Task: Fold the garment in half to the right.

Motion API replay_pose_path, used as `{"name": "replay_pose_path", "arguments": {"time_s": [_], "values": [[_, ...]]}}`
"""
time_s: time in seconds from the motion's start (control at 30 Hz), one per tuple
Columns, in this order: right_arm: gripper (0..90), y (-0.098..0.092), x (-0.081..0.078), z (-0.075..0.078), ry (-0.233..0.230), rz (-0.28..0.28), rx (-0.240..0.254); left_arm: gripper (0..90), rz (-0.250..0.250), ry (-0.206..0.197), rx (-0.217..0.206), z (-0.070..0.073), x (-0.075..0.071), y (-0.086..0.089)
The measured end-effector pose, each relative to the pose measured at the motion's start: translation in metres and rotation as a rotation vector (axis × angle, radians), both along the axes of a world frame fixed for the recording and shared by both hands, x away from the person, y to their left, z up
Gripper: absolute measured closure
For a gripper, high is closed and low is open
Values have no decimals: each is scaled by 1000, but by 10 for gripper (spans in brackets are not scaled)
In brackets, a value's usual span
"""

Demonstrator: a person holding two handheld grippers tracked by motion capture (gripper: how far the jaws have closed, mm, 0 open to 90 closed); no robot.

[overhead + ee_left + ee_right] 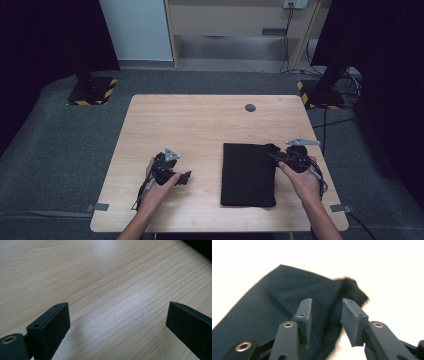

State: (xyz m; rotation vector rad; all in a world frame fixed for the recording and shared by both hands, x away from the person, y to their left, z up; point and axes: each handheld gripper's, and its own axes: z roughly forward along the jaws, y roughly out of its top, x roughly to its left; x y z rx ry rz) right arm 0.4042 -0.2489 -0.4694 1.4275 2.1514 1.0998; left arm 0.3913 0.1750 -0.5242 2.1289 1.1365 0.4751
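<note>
A folded black cloth (pixel 248 174) was laid flat on the right half of the wooden table (pixel 200 125), its long side running away from the person. The right gripper (pixel 278 156) was held at the cloth's far right corner, where a small flap was seen sticking out; in the right gripper view its jaws were parted, with cloth beneath them but nothing pinched between the pads. The left gripper (pixel 186 177) was rested on bare wood well to the left of the cloth, its jaws spread wide and empty. If that corner were gripped through only the top layer, the fold could be pulled open; with no hold from the left, the whole cloth could be dragged.
</note>
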Motion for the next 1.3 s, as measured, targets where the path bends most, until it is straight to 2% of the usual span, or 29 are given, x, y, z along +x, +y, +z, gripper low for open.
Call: {"name": "replay_pose_path", "arguments": {"time_s": [0.17,0.33,0.43,0.6,0.9,1.1,1.2,1.3], "values": [[520,18,14,4,-42,78,-23,46,0,-4,-1,1,0,1],[470,31,29,-6,-32,127,-48,46,8,-3,-3,1,0,4],[463,29,33,-15,-15,121,-53,46,9,-3,-3,1,0,5],[436,15,32,-34,5,107,-33,46,10,7,3,-3,-1,5],[360,3,32,-58,3,104,18,46,6,12,10,-5,-2,3],[285,1,34,-60,12,97,18,46,10,8,8,-3,-2,5],[215,1,35,-57,16,91,13,46,13,6,5,-2,-1,6],[139,4,32,-50,-2,105,-4,45,15,5,4,-1,-1,7]]}}
